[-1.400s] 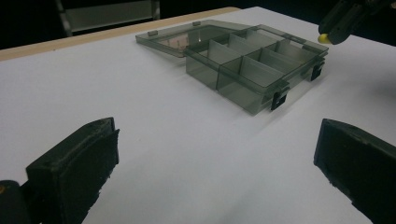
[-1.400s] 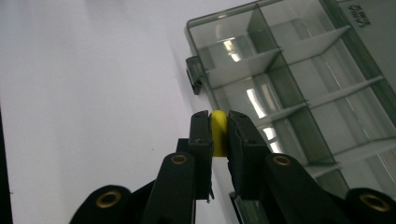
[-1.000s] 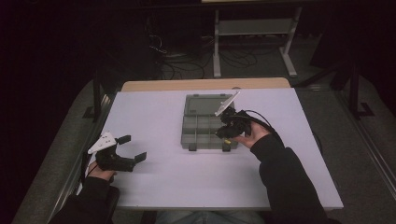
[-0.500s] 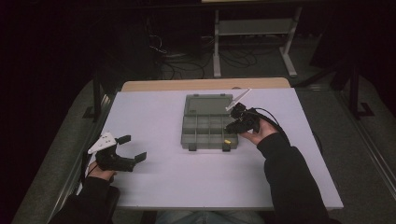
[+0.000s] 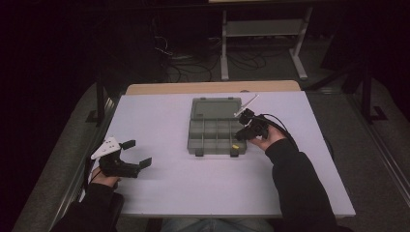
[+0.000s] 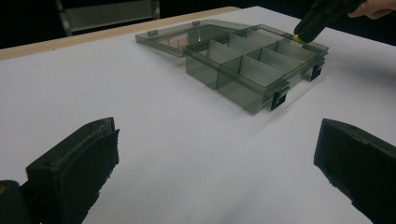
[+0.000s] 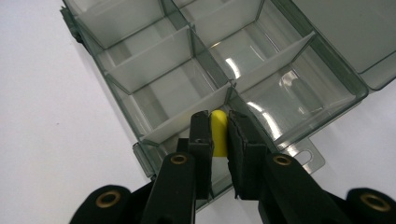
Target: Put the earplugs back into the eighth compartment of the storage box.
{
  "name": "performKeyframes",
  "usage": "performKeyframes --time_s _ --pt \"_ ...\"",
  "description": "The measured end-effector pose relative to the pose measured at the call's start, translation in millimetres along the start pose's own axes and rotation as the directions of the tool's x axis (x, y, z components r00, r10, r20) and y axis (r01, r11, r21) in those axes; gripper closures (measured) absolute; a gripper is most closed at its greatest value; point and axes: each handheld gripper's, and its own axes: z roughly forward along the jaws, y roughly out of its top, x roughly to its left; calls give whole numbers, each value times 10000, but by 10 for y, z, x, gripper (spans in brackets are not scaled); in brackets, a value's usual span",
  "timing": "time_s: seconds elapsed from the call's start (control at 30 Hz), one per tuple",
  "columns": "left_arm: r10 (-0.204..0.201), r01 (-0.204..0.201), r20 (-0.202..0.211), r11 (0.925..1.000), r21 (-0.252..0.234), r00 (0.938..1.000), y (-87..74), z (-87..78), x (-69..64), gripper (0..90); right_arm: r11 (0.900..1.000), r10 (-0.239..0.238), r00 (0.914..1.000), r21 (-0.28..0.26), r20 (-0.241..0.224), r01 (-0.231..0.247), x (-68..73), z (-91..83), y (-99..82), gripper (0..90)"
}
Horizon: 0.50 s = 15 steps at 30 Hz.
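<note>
right tool (image 7: 218, 135): clamped on yellow piece (image 7: 218, 131) over near-right compartment of box (image 5: 212, 137) | left tool (image 5: 135, 154): held wide, near-left on surface (image 5: 169, 193) | lid (image 5: 216, 108): laid open, far side

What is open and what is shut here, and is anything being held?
Box: open, on the table, its compartments look empty.
Lid: swung back, lying flat behind the box.
Yellow piece: held between the right gripper's jaws, over the box's near right corner.
Right gripper: shut on the yellow piece.
Left gripper: open, holding nothing, low over the table, away from the box.
</note>
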Motion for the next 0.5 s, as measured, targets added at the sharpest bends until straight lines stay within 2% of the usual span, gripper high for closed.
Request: performKeyframes --time_s 0.2,0.4,0.43,0.5 --pt "-5 5 -1 10000 -1 10000 0 -1 -1 0 9996 48 9992 -295 409 -36 -2 -20 -25 630" --pt "7 -7 11 10000 1 10000 0 -1 0 0 9971 285 9979 -721 590 -242 -14 -123 -45 356" --pt "-2 2 9 10000 -2 10000 0 -1 -1 0 9971 285 9979 -721 590 -242 -14 -123 -45 356" --pt "-4 4 -7 10000 -1 10000 0 -1 -1 0 9959 484 9963 -792 713 -427 -27 -145 -57 241"
